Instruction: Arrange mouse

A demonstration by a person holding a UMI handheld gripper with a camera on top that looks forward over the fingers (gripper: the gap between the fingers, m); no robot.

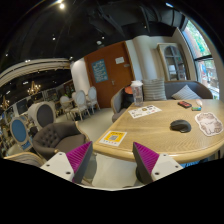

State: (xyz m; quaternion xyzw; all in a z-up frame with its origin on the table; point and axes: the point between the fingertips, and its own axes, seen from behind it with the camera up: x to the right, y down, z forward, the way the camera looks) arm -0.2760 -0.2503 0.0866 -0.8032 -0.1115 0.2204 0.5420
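Observation:
A dark mouse (180, 126) lies on the round wooden table (160, 143), to the right and beyond my fingers. My gripper (113, 160) is open and empty, held above the floor just short of the table's near edge. Its magenta pads (80, 160) show on both fingers with a wide gap between them. A yellow card (114, 138) lies on the table just ahead of the fingers.
A white patterned mat (209, 123) lies right of the mouse. Papers (144, 111), a white cup (137, 92) and a small box (186, 104) stand further back. Grey chairs (55, 140) stand left of the table, more chairs (83, 100) beyond.

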